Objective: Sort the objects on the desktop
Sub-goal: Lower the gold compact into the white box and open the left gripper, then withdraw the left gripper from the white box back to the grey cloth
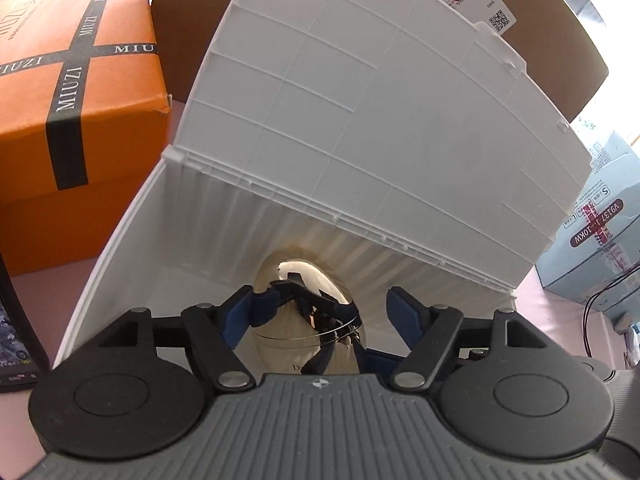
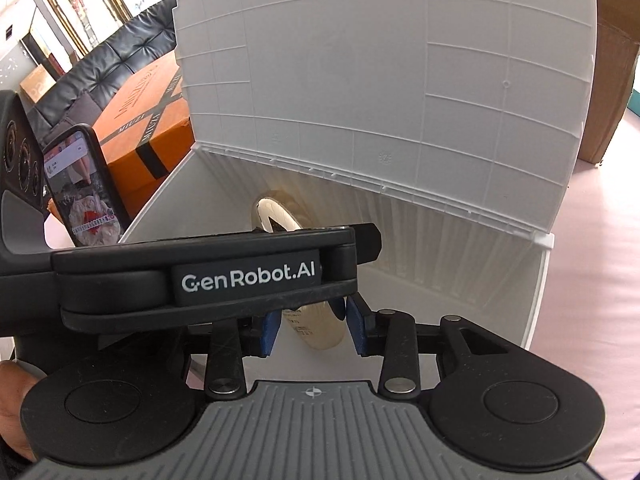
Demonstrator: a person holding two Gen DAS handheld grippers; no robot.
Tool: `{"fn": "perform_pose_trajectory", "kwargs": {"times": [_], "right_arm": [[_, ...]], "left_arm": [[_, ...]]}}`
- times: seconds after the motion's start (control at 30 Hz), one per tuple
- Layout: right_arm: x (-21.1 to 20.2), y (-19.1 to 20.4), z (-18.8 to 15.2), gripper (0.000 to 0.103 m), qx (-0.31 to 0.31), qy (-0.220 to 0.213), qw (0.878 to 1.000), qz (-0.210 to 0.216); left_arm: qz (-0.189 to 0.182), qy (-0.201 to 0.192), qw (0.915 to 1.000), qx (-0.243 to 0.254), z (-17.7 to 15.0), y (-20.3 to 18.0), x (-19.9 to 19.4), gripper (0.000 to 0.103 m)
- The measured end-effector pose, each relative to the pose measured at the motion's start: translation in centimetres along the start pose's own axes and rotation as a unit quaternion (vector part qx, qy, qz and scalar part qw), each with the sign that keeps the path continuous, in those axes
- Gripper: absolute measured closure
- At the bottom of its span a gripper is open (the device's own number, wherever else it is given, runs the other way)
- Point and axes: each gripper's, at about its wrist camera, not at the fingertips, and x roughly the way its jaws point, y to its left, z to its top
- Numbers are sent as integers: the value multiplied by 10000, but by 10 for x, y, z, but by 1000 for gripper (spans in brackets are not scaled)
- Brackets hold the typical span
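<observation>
two grippers meet over a white bin (image 1: pixel 132 248) whose ribbed lid (image 1: pixel 360 120) stands tilted open behind it. inside lies a bottle (image 1: pixel 308 308) with a mirror-gold cap pointing toward the back wall and a pale body toward the cameras, resting on the bin floor. left gripper (image 1: pixel 322 308) is spread wide, its blue pads on either side of the bottle; the left pad (image 1: pixel 256 308) sits just beside the cap, the right pad well apart from it (whether the near pad actually touches, i cannot tell). in the right wrist view the right gripper (image 2: pixel 312 328) flanks the bottle's (image 2: pixel 316 328) pale base with blue pads (image 2: pixel 269 330) close on both sides, though contact is too fine to judge and its grip cannot be told. the left gripper's black body crosses that view above, marked genrobot.ai. an orange box (image 1: pixel 80 92) with black tape stands left of the bin, a brown carton (image 1: pixel 560 40) behind the lid, a pale blue box (image 1: pixel 600 240) to the right, all on a pink surface (image 2: pixel 592 280). a phone (image 2: pixel 84 188) leans lit beside the bin.
</observation>
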Motion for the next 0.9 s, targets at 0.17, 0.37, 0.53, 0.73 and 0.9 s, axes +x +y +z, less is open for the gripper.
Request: {"fn": "perform_pose_trajectory", "kwargs": {"times": [0.17,0.37,0.53,0.73,0.9], "right_arm": [[-3,0,-1,66,-30,-77,9999,-59],[-9,3,-1,52,-23,-201,9998,-24],[-22,11,-5,30,-208,-466,9986,148],[-39,8,-19,2,6,-1009,9948,-94],[-57,8,-36,0,-3,-1434,9896,-122]], "left_arm": [[-108,-52,9999,48,-1,-3,-4,21],[-178,-216,9996,-14,-1,-3,-12,20],[-416,-382,9984,-80,-1,-4,-24,14],[-574,-975,9924,480,2,-15,-41,0],[-675,-1218,9858,938,-3,-34,-58,0]]}}
